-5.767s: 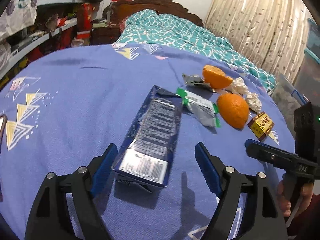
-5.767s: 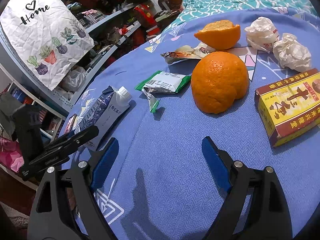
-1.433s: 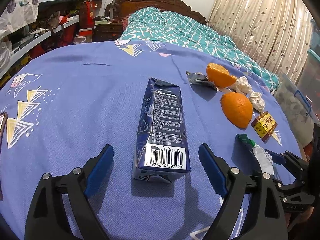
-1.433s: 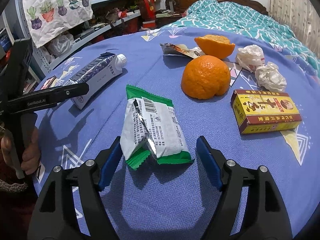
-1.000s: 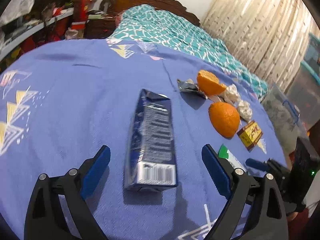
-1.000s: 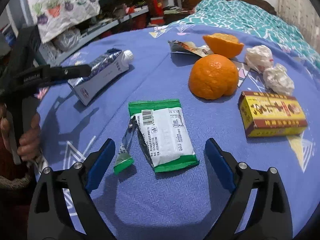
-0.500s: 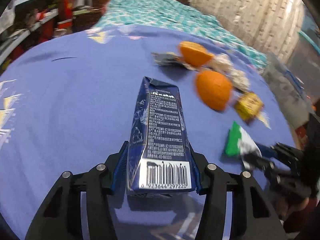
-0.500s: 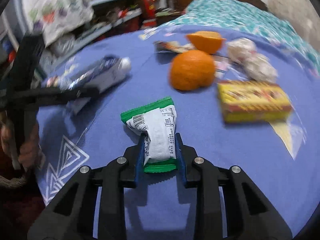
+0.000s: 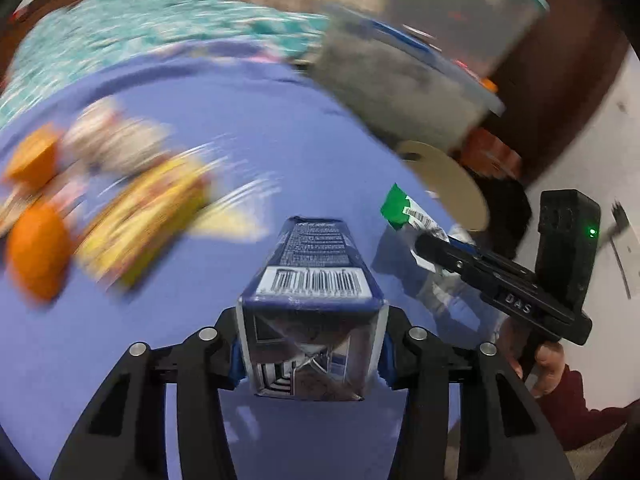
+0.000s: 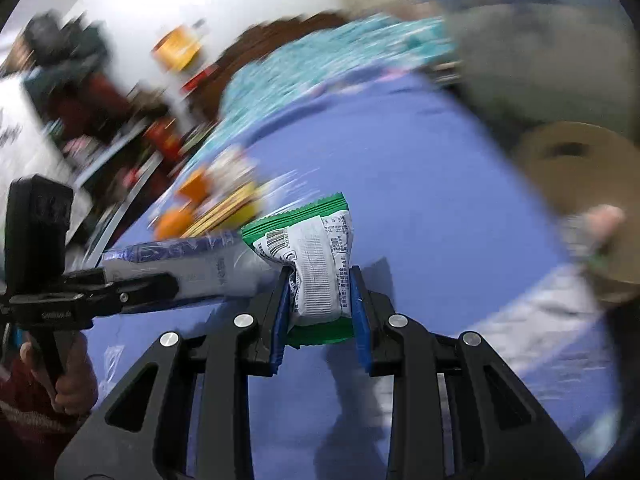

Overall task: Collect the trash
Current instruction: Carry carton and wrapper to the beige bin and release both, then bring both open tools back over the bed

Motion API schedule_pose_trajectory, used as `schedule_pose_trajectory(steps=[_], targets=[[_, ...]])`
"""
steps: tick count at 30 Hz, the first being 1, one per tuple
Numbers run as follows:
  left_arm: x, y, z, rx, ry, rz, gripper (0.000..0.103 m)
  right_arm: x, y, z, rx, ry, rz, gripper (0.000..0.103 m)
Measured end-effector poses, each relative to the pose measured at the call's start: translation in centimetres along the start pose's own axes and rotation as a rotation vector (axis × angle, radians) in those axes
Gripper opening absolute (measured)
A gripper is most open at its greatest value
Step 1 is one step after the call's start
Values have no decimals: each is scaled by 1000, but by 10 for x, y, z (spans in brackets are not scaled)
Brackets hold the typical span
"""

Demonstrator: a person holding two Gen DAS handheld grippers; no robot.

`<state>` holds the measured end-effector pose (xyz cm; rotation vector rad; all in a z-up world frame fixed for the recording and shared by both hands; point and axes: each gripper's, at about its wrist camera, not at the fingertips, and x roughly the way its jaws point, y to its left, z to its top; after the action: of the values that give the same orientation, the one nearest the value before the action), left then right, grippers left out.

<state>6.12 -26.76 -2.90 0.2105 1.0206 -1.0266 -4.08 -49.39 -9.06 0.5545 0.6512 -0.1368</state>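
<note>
Now my left gripper [image 9: 310, 354] has just closed on the blue carton [image 9: 310, 304], my right gripper [image 10: 320, 316] clamps the green-and-white wrapper [image 10: 316, 264], above the purple table's [image 9: 260, 136] edge.

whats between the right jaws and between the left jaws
Right wrist view: the green snack wrapper sits pinched in the right gripper. Left wrist view: the blue carton sits clamped in the left gripper.

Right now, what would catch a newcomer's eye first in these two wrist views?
The blue carton, clamped end-on in the left gripper, fills the centre of the left wrist view. Just as striking, the green-and-white snack wrapper sits pinched in the right gripper at the centre of the right wrist view. Behind both, the purple cloth and the orange halves at left are smeared by motion blur.
</note>
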Motion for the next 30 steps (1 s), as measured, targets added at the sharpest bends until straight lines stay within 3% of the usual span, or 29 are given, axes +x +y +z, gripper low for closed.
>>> schedule_pose_trajectory(steps=[4,14,16,17,18,20,23,30], targets=[[55,-55,40,110,54,-88,46,-21,-65,13,137,-53,-94,30],[153,-141,107,253,112,-100,46,-29,-138,31,239,-92,-256,31],[180,-158,122,260,166,-105,47,-26,-148,37,264,-99,-313,40],[189,-164,127,269,185,-98,60,-29,-152,38,284,-102,-315,49],[194,-169,131,276,185,-80,70,-35,-155,37,307,-131,-310,66],[186,-173,140,267,126,-57,72,-47,-154,36,306,-187,-330,69],[162,-162,144,224,81,-110,75,-57,-153,34,299,-229,-351,70],[103,-101,109,176,35,-49,76,-59,-128,45,266,-253,-264,70]])
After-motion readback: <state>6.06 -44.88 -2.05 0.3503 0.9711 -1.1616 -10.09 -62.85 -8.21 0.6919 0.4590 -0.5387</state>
